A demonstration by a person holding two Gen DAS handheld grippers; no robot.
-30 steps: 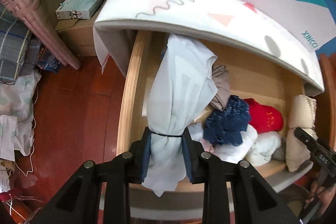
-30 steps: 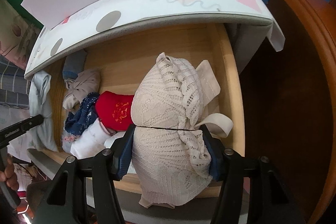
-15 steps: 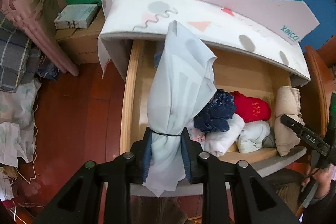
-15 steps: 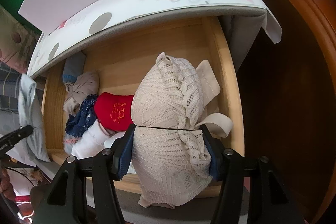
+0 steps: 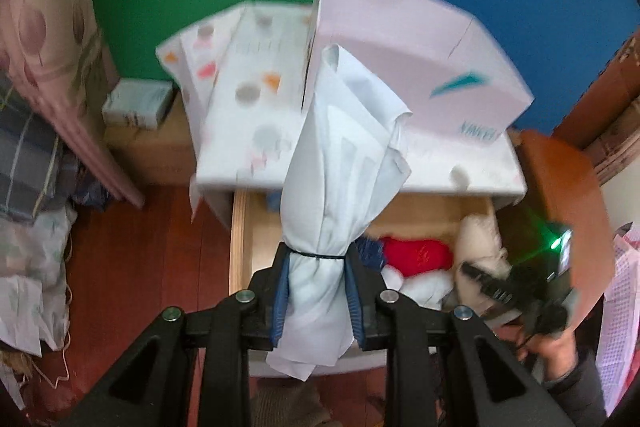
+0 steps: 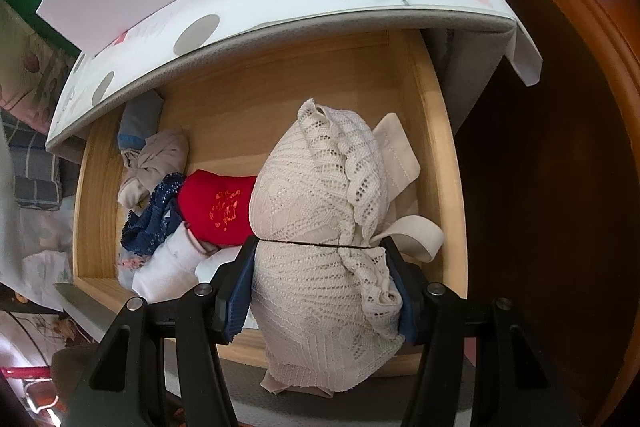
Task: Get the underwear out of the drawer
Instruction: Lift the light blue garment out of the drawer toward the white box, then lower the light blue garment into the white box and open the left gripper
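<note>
Green and blue wall panels back the little cabinet, whose patterned cover hangs over the open wooden drawer (image 6: 440, 155). On the left, your left gripper (image 5: 316, 291) is pinching a pale blue garment (image 5: 340, 163) at its bunched waist, and the cloth hangs clear above the drawer, most likely so it can leave without dragging the pile. That piece looks thin and smooth, gathered into a loose column with a folded flap at its far end. Down in the drawer lie a grey piece, a navy lace piece (image 6: 154, 219), a red piece (image 6: 220, 207) and some white ones, crowded toward the front. To the right, your right gripper (image 6: 324, 291) is clamped on a cream lace garment (image 6: 320, 187), low over the drawer's right side; it looks bulky, openwork, with a strap looping out.
</note>
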